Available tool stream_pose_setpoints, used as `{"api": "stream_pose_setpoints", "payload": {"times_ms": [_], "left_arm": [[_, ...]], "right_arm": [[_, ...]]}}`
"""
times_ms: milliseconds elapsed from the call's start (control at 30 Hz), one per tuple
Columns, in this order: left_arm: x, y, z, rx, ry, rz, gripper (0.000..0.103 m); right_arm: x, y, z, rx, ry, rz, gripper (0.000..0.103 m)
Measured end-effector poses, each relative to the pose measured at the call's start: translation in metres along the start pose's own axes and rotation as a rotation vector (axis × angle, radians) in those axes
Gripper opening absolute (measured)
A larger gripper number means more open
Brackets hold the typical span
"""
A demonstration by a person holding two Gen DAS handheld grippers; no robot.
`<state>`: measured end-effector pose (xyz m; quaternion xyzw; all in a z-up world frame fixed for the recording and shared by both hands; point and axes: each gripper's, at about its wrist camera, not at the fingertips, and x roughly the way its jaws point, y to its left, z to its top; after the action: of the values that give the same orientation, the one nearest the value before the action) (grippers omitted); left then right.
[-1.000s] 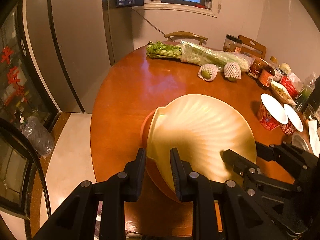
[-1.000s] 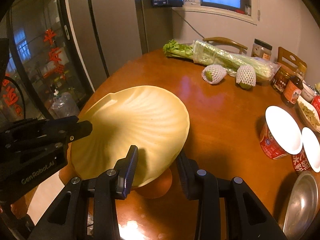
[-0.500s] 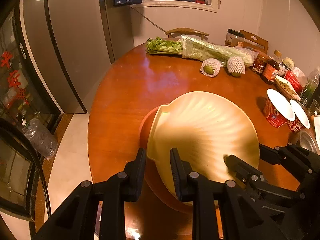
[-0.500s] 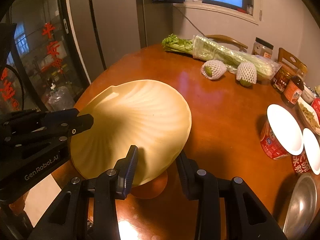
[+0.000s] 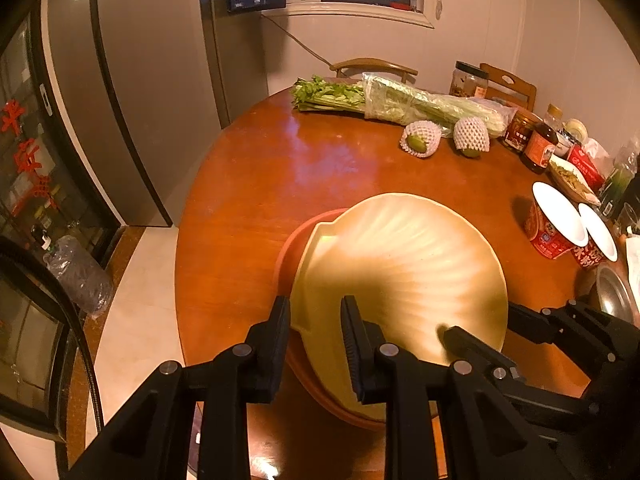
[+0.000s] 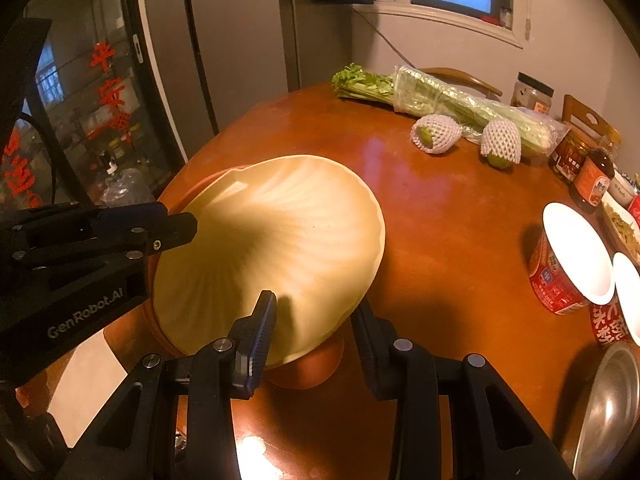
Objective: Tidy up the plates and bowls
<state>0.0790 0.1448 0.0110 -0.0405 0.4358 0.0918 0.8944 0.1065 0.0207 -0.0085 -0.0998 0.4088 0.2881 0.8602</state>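
Shell plate (image 5: 400, 268) rests on a red dish (image 5: 292, 236) upon the table (image 5: 256, 184). Left gripper (image 5: 316, 326) and right gripper (image 6: 316, 322) each straddle its near rim, narrowly parted; contact unclear.

Home dining kitchen.
Round wooden desk (image 5: 280, 168) with celery (image 5: 400, 100), sauce jars (image 5: 520, 132), instant-noodle cups (image 5: 556, 220); fridge (image 5: 132, 80) beside.

Cream shell-shaped plate (image 5: 400, 264) tilted atop red-orange bowl (image 5: 292, 240)
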Motion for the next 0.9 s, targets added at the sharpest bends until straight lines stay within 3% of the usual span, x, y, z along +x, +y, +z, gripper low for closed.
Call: {"api": "stream_pose_setpoints", "payload": {"times_ms": [133,633,900], "left_arm": [[-0.001,0.004,0.000,-0.008,-0.003,-0.001,0.035],[-0.005,0.014,-0.003,-0.039,0.002,-0.020,0.044],[-0.005,0.018,-0.006,-0.059,0.005,-0.037,0.048]], "right_arm": [[-0.001,0.000,0.000,0.000,-0.004,0.000,0.040],[-0.002,0.000,0.002,0.019,-0.004,-0.021,0.040],[-0.005,-0.002,0.003,0.037,-0.014,-0.024,0.049]]}}
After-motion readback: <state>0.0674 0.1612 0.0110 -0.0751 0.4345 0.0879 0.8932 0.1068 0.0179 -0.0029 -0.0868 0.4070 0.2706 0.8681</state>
